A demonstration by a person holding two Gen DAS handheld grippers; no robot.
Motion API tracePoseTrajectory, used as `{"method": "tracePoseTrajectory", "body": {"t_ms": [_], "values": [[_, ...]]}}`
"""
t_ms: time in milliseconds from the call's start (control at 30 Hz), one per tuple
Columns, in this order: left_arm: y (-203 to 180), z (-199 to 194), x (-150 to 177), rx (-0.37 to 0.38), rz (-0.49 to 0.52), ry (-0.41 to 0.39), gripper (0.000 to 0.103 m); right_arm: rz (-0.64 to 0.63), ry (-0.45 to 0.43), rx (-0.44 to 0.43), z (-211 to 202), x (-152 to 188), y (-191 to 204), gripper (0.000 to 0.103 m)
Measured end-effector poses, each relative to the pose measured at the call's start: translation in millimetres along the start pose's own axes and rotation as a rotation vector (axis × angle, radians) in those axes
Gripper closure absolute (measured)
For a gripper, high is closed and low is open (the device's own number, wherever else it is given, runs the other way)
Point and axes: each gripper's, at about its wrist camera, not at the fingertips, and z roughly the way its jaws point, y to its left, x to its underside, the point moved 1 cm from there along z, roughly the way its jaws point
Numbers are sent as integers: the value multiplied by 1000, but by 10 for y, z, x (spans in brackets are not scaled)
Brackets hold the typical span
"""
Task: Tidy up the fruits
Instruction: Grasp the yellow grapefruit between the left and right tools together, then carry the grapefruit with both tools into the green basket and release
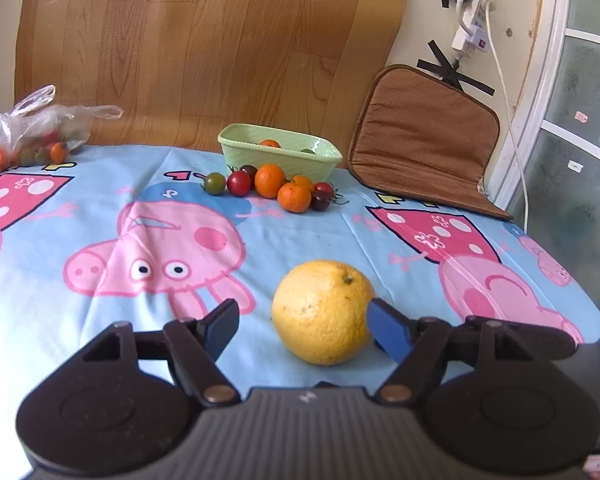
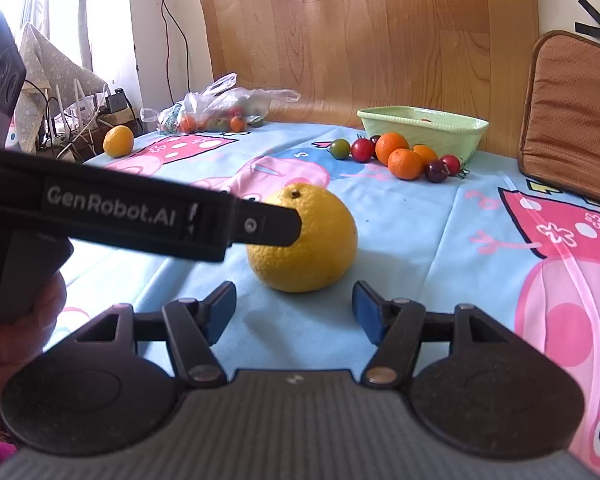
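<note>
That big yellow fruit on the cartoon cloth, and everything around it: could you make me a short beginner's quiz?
1. True or false: the big yellow fruit sits inside the green basket.
2. Which tool has a finger against the yellow fruit? A) left tool B) right tool C) neither
3. Fill in: the small oranges and cherry tomatoes lie in a row just in front of the ____.

Key
1. False: it rests on the cloth, apart from the basket.
2. A: one blue pad is at its side; the other stands clear, so the jaws are open.
3. Green basket.
</note>
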Motion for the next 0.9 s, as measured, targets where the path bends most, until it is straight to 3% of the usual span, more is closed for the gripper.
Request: {"method": "tracePoseTrajectory", "body": {"t_ms": [233, 367, 433, 533, 633, 767, 900], "values": [[36, 89, 39, 40, -24, 22, 30, 17, -5, -2, 4, -33, -30, 36], [17, 135, -7, 86, -15, 22, 41, 20, -20, 2, 24, -96, -78, 37], [-6, 158, -29, 83, 2, 12, 42, 28, -14, -15, 62, -126, -103, 43], [16, 219, -128, 88, -12, 16, 42, 23, -17, -12, 104, -194, -128, 44], [72, 291, -340, 111, -37, -1, 42, 7, -49, 5, 137, -346, -190, 45], [48, 471, -785, 111, 5, -65, 42, -5, -121, 43, 251, -710, -390, 45], [37, 887, -1331, 109, 38, -104, 42, 32, -167, 69, 504, -1141, -773, 46]]}}
